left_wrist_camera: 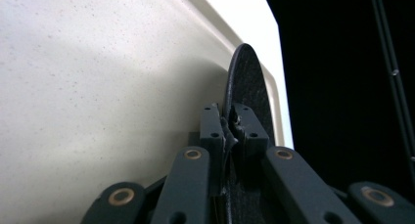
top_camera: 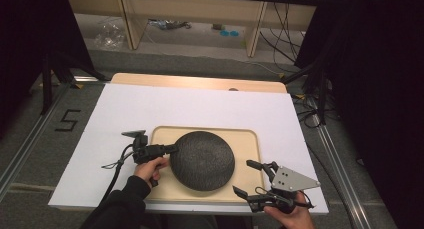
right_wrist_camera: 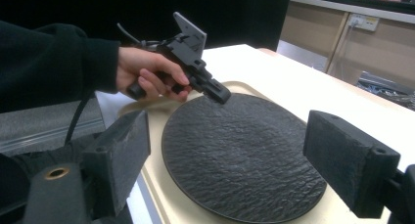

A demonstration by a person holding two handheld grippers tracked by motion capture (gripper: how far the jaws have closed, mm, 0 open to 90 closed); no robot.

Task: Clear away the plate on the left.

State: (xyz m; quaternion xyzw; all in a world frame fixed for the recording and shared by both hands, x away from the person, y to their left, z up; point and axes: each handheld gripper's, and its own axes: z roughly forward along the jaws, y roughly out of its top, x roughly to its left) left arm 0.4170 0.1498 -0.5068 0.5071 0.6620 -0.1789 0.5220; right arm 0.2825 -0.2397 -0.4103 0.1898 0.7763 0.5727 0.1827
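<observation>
Jaws of my left gripper (left_wrist_camera: 226,131) are clamped on the near rim of the black slate plate (top_camera: 202,160), one pad above and one below the thin edge, as my left gripper view shows close up. Seen from the high view, that gripper (top_camera: 172,149) meets the plate at its left edge, and the plate lies inside the beige tray (top_camera: 247,139), which rests on the white table sheet (top_camera: 200,106). From the right gripper view the plate (right_wrist_camera: 242,155) looks flat on the tray floor, or barely raised at the pinched side; I cannot tell which.

My right gripper (top_camera: 250,179) hangs at the tray's right front corner with its jaws wide apart and nothing between them, well clear of the plate's rim.

As I judge it, the grasp is made and that is all that is done: the plate has not left the tray. What is left is the lift and the carry, perhaps with my right jaws taking the opposite rim to steady it, since slate is heavy for a one-sided pinch.
</observation>
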